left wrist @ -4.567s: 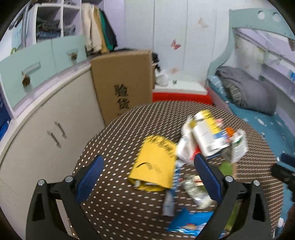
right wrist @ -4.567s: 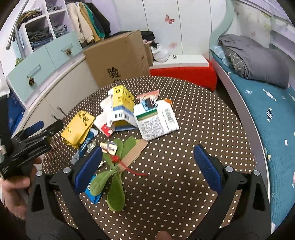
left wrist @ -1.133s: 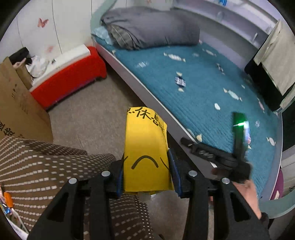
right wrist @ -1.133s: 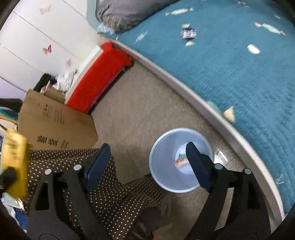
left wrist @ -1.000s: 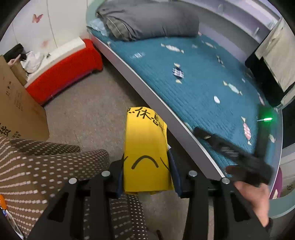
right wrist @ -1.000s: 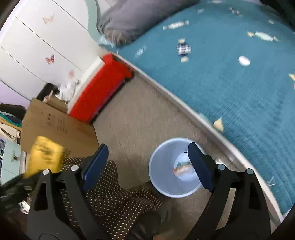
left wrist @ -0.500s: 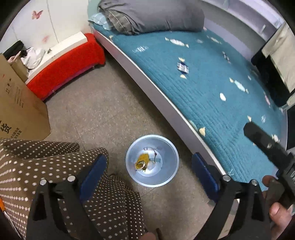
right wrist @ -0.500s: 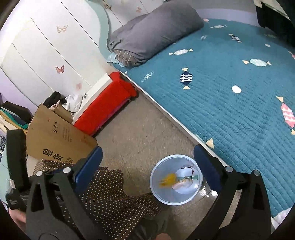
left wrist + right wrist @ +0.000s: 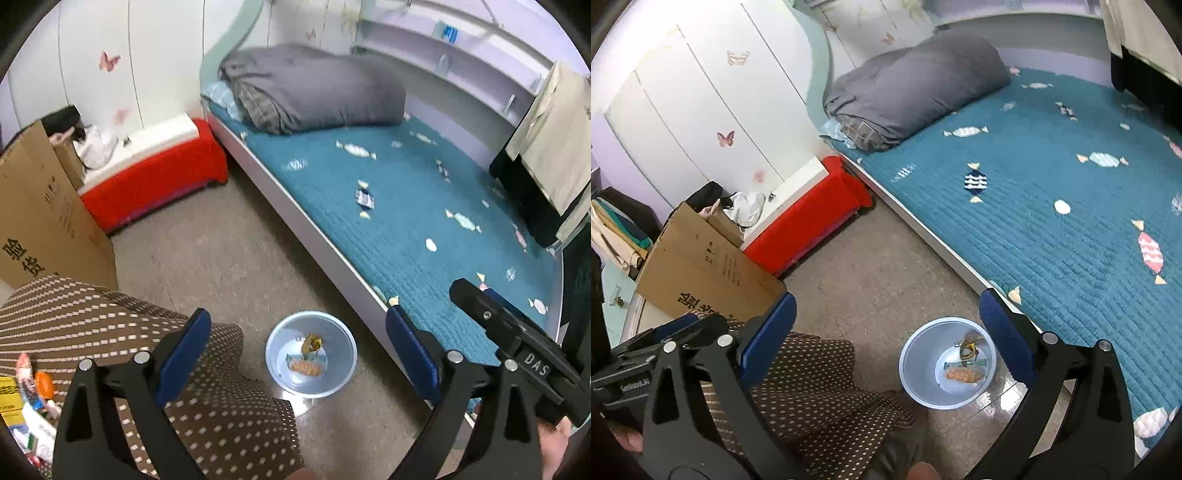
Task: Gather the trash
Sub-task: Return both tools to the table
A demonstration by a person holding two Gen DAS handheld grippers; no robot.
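A pale blue trash bin (image 9: pixel 280 369) (image 9: pixel 916 380) stands on the floor between the table and the bed. In it lie a crumpled yellow packet (image 9: pixel 312 341) (image 9: pixel 969 345) and an orange wrapper (image 9: pixel 306 366) (image 9: pixel 962 376). My left gripper (image 9: pixel 297 350) hangs open above the bin with nothing between its blue pads. My right gripper (image 9: pixel 886 332) is also open and empty, with the bin below its right pad. More trash (image 9: pixel 22 391) lies on the brown dotted tablecloth (image 9: pixel 110 332) at the far left. One of the right gripper's fingers (image 9: pixel 480 306) shows at the right of the left wrist view.
A bed with a teal quilt (image 9: pixel 406 221) and a grey duvet (image 9: pixel 916 85) runs along the right. A red bench (image 9: pixel 812 221) and a cardboard box (image 9: pixel 701 273) stand behind the table. Bare floor (image 9: pixel 221 258) lies between them.
My left gripper opened and let go of the yellow packet, which fell into the bin. Both grippers rose and tilted up, so more of the bed shows.
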